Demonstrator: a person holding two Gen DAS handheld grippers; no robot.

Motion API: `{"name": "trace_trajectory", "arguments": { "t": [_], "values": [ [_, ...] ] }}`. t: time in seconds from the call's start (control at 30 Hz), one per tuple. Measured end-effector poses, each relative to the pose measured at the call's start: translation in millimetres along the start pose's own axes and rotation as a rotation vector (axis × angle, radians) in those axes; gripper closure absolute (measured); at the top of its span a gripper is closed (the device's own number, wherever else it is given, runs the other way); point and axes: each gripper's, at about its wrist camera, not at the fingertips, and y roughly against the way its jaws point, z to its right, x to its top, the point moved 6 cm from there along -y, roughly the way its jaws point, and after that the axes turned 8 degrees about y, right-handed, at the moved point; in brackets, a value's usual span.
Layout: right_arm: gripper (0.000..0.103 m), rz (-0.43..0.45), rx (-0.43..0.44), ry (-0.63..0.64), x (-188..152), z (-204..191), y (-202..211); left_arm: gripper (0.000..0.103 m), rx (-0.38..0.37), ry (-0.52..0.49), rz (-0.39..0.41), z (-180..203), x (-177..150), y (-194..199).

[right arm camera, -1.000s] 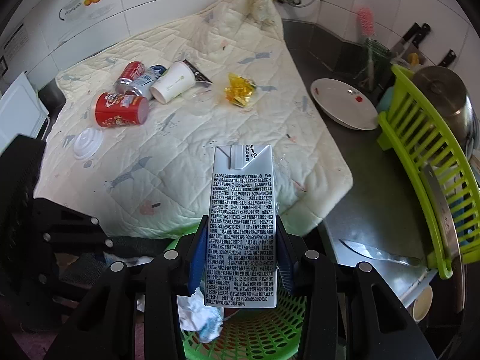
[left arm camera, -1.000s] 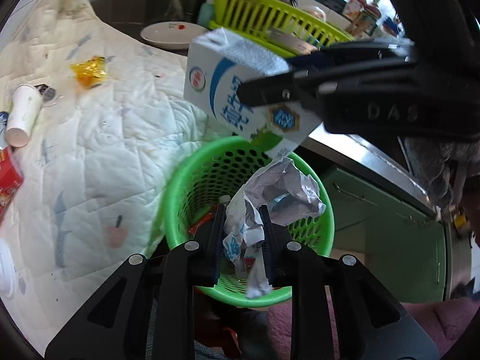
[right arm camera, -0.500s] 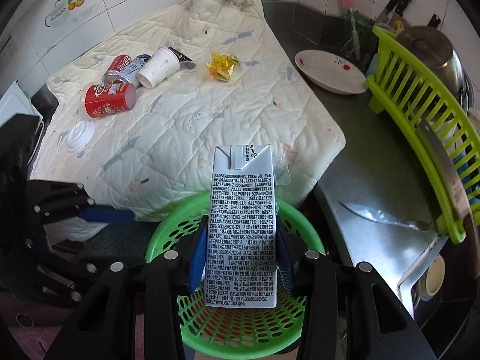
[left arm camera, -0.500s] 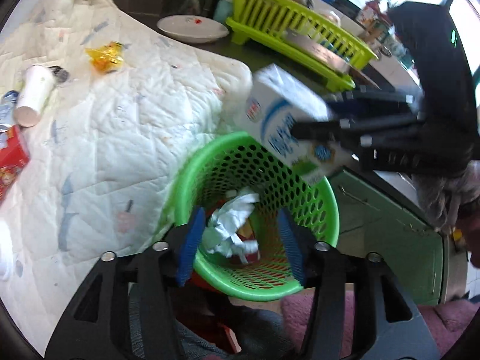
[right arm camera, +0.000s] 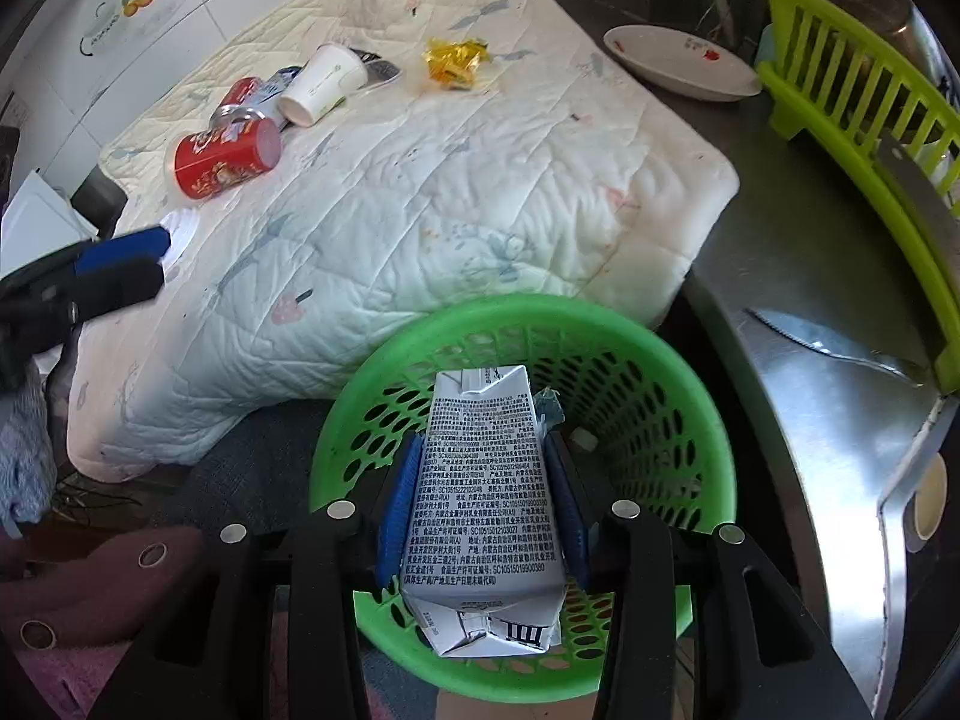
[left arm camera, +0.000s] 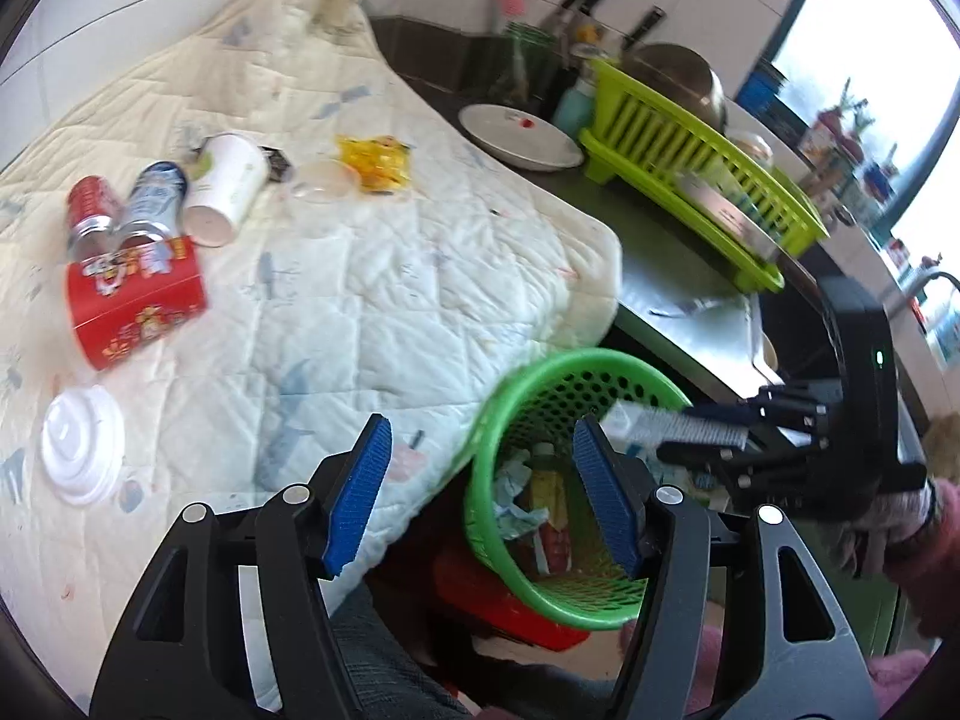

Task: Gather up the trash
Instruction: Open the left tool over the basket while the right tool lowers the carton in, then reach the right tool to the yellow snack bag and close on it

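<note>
Left claw (left arm camera: pixel 480 489) released paper, carton (right arm camera: pixel 483 498) lowered

My left gripper (left arm camera: pixel 480 489) is matte black plastic, each arm a ribbed frame with triangular cut-outs and round silver screw heads near its joints; its fingers (left arm camera: pixel 359 491) carry ridged bright-blue pads. My right gripper (right arm camera: pixel 480 504) is built the same: black arms, silver screws set in pairs, blue ribbed pads along the inner faces. From the left camera, the right tool's body shows a curved black housing with a small green light glowing on it. The hand (left arm camera: pixel 882 525) behind it wears a light knitted glove, with a fuzzy pink sleeve at the wrist
</note>
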Motion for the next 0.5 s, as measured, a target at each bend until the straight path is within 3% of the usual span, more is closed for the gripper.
{"name": "trace_trajectory", "arguments": {
  "t": [0.23,0.5],
  "values": [
    [0.051,-0.008,0.031,0.054,2,-15,-8,0.036,0.08,0.106,0.055,-40,6,19],
    [0.043,0.026,0.052,0.132,32,-31,-7,0.03,0.179,0.22,0.107,-87,6,41]
  ]
}}
